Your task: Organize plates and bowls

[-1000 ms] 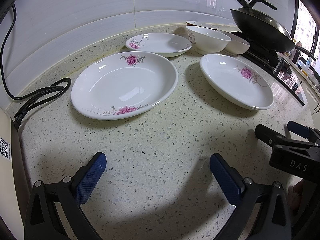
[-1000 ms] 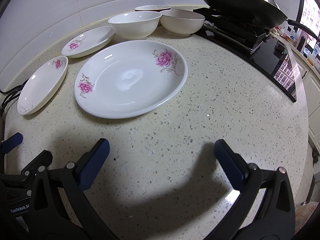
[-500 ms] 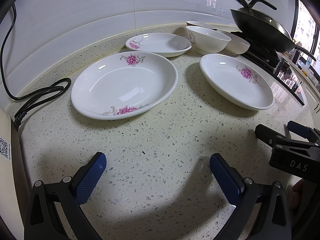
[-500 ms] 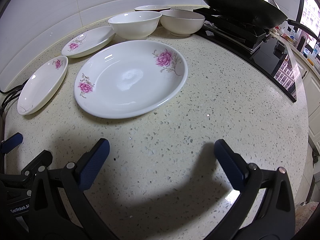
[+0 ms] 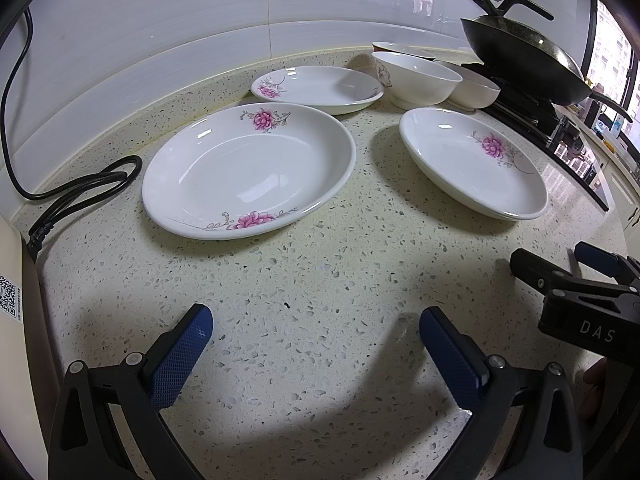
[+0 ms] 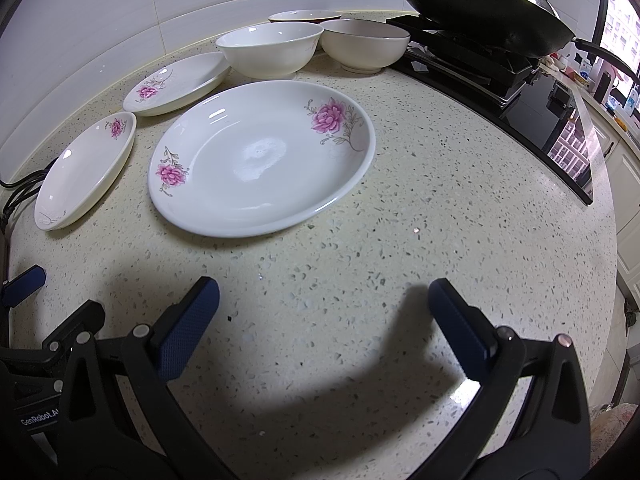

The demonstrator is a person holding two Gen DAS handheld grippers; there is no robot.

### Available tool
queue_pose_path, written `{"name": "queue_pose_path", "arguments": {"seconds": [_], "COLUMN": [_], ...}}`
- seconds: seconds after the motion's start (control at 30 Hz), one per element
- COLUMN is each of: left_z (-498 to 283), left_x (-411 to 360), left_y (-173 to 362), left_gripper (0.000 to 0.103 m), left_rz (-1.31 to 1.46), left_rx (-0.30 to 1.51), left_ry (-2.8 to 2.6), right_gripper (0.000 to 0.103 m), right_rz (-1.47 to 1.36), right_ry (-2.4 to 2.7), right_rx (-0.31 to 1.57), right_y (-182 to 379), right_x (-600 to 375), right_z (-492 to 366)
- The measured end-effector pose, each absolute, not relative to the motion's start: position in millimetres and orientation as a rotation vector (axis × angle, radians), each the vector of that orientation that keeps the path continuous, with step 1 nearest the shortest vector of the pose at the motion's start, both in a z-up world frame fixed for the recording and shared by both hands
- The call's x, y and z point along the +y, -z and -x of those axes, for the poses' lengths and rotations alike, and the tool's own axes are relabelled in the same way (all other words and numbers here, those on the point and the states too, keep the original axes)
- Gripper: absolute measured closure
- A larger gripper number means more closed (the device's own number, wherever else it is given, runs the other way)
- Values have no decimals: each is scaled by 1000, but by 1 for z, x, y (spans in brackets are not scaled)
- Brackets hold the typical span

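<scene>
Both the left gripper [image 5: 316, 328] and right gripper [image 6: 324, 300] hover spread and empty over the speckled counter [image 6: 420, 208], short of three flowered plates [image 6: 260, 156] and the bowls [image 6: 268, 52] behind; glazed rims may slip when pinched.

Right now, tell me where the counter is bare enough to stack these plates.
Bare counter lies between the right plate and the stove, and in front of both open grippers, left gripper and right gripper. The back is crowded: the bowls and the small plate sit close together there.
</scene>
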State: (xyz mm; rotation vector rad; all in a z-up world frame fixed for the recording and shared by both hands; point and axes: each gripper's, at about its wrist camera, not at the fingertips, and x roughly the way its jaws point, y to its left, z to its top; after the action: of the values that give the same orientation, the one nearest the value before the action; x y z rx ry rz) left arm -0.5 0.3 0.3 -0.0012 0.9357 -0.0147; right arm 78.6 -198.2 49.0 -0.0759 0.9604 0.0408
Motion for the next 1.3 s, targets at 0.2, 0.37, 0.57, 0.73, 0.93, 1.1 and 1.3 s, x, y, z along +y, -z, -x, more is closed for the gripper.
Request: {"name": "queue_pose_path", "arguments": {"seconds": [0.2, 0.37, 0.57, 0.73, 0.93, 1.1, 1.3], "left_z": [1, 1, 0, -4, -5, -2, -4], "left_x": [0, 0, -2, -2, -2, -10, -11], "left_y": [0, 0, -3, -2, -1, -2, -11], "left_gripper": [0, 0, 0, 0, 0, 0, 0], "left_rz": [1, 1, 6, 10, 43, 63, 279], "left_rx": [936, 936, 936, 955, 994, 1016, 1000], "left_ry": [15, 15, 1, -7, -58, -85, -50], "right_gripper": [0, 0, 0, 0, 0, 0, 0], "right_rz": [74, 74, 78, 107, 208, 241, 243], "right_ry": [-42, -42, -44, -100, -277, -323, -308], "right_rx": [961, 961, 960, 990, 1040, 1055, 1089], "right_y": [-49, -49, -49, -49, -51, -51, -54], "right_x": [-198, -198, -198, -201, -213, -232, -251], "right_z": [-79, -79, -79, -79, -81, -86, -104]}}
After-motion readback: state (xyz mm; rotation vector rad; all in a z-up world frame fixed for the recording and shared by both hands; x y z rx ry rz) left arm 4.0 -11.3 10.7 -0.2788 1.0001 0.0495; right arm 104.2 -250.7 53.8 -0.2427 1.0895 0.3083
